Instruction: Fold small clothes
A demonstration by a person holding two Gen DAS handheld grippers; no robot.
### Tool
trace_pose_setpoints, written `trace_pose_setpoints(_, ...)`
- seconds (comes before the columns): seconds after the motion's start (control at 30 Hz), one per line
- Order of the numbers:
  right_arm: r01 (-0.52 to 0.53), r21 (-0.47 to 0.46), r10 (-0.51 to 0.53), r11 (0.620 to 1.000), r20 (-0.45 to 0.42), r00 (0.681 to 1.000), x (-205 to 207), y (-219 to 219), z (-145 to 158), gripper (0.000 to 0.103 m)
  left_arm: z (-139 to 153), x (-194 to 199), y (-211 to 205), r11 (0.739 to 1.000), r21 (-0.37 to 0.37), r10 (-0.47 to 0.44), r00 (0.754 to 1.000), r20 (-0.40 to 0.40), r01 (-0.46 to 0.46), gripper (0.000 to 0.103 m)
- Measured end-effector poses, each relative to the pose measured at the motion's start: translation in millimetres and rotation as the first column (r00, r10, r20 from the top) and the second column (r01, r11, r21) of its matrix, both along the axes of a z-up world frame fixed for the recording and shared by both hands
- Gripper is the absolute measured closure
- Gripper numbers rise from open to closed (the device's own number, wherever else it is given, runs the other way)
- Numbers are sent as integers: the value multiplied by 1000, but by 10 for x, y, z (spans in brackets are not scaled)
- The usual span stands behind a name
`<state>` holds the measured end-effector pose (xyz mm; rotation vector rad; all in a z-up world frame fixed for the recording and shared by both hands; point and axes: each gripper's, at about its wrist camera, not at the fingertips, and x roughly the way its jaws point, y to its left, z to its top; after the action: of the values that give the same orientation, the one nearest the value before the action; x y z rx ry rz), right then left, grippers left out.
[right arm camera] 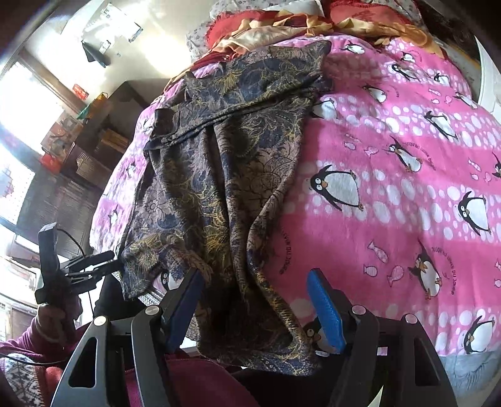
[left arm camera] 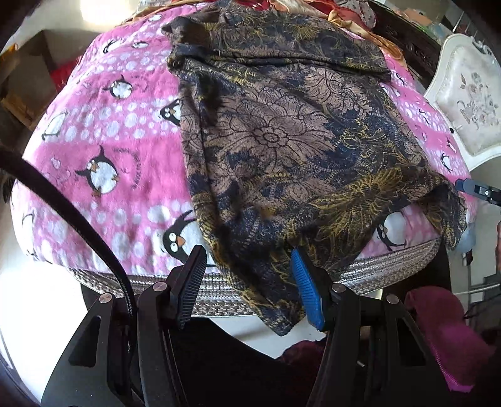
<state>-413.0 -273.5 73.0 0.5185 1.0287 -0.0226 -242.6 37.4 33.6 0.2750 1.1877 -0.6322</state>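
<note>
A brown, navy and gold floral garment (left arm camera: 281, 150) lies spread on a pink penguin blanket (left arm camera: 103, 150), its near hem hanging over the table's front edge. My left gripper (left arm camera: 250, 281) is open, its jaws straddling the hanging hem's left corner without pinching it. In the right wrist view the same garment (right arm camera: 225, 175) lies left of centre on the blanket (right arm camera: 391, 188). My right gripper (right arm camera: 253, 303) is open around the drooping right hem corner. The left gripper also shows in the right wrist view (right arm camera: 94, 263), and the right gripper's tip shows in the left wrist view (left arm camera: 476, 189).
A woven grey mat (left arm camera: 219, 291) edges the table front under the blanket. A heap of red, gold and white clothes (right arm camera: 297, 22) lies at the far end. A white ornate chair back (left arm camera: 466, 103) stands at right. Shelves and a window (right arm camera: 62, 131) are at left.
</note>
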Motion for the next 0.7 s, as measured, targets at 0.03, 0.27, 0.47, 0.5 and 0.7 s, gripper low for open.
trace_pose_setpoints(0.03,3,5,-3,1000,-1,1000,0,-11,-15,36,-22,9,-8,1000,4,1,1000,-8,-1,46)
trace_pose_setpoints(0.27,14,21,-14,1000,0,1000,-23,-54,-48,36,-177,22,-114,999,43,-6,998,-66,9,47)
trace_pose_setpoints(0.47,20,16,-20,1000,-8,1000,-33,-71,-60,36,-136,96,-92,1000,21,-1,997,-77,2,96)
trace_pose_setpoints(0.5,19,17,-19,1000,-18,1000,-31,-75,-74,36,-97,130,-57,1000,-2,-6,995,-97,5,96)
trace_pose_setpoints(0.7,-12,3,12,1000,-41,999,-66,-56,-94,36,391,283,233,997,-77,-1,1000,-29,-2,97)
